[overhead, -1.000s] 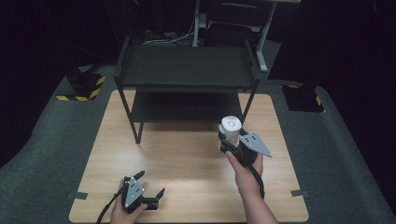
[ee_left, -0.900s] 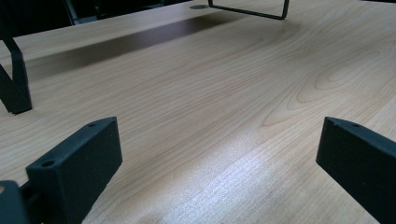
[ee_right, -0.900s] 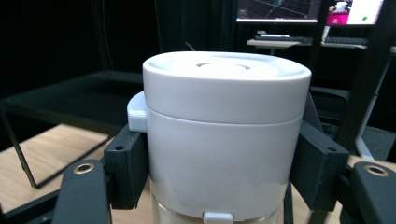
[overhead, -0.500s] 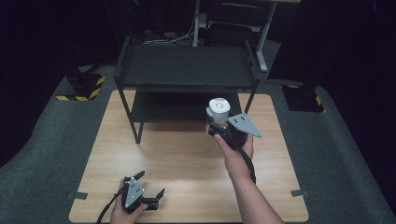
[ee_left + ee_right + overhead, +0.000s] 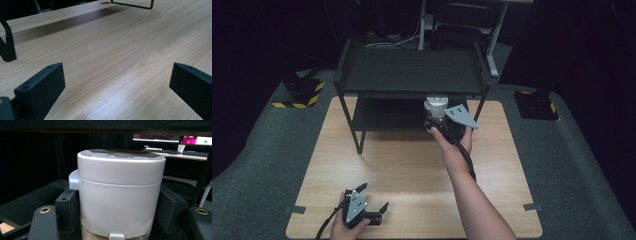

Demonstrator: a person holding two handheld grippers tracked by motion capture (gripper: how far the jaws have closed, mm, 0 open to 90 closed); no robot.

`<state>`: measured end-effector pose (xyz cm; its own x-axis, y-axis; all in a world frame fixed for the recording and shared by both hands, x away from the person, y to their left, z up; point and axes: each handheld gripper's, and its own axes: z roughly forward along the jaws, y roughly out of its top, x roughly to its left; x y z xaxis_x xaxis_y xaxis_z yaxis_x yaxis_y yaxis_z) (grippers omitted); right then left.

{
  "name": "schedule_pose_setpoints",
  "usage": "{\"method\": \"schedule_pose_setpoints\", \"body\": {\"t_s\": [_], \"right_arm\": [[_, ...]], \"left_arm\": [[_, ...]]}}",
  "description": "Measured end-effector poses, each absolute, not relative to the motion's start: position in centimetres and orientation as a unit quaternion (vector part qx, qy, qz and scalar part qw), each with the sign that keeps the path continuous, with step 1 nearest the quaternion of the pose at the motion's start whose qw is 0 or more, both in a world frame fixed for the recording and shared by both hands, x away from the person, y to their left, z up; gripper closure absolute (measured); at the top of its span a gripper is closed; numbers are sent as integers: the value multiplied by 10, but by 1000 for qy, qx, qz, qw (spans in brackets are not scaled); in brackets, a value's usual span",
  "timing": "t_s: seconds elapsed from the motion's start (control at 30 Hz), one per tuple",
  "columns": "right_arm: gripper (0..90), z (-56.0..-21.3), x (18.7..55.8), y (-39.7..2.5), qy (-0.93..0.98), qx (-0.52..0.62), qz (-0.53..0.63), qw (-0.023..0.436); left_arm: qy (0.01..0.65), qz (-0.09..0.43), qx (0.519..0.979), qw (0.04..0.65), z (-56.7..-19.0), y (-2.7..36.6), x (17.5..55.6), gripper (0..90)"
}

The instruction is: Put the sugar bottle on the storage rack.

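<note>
White lidded container [image 5: 120, 195], no readable label, clamped in right gripper [image 5: 438, 120].

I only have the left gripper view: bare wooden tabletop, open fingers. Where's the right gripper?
Observer: The right gripper is at the front edge of the black two-tier metal shelf rack, at its lower tier.
Operator: Holding anything?
Observer: Yes, its fingers clamp a white cylindrical lidded canister from both sides, upright.
Operator: Is the canister inside the rack yet?
Observer: Partly: in the right gripper view the upper shelf's underside already runs above the lid.
Operator: And my left gripper?
Observer: The left gripper sits low over the light wooden table, near the front left corner.
</note>
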<state>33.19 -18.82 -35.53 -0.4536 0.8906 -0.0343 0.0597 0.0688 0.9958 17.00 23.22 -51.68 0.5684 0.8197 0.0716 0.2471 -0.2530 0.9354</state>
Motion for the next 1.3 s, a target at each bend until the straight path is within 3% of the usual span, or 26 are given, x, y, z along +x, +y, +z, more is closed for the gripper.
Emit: {"method": "schedule_pose_setpoints", "body": {"t_s": [0.5, 1.13, 1.3], "right_arm": [[317, -380, 371, -173, 619, 375, 577, 380], [307, -388, 373, -173, 616, 364, 581, 388], [239, -386, 372, -176, 618, 365, 579, 386]], "left_arm": [[362, 286, 737, 495, -517, 234, 171, 5], [361, 287, 737, 494, -517, 234, 171, 5], [361, 287, 737, 494, -517, 234, 171, 5]]}}
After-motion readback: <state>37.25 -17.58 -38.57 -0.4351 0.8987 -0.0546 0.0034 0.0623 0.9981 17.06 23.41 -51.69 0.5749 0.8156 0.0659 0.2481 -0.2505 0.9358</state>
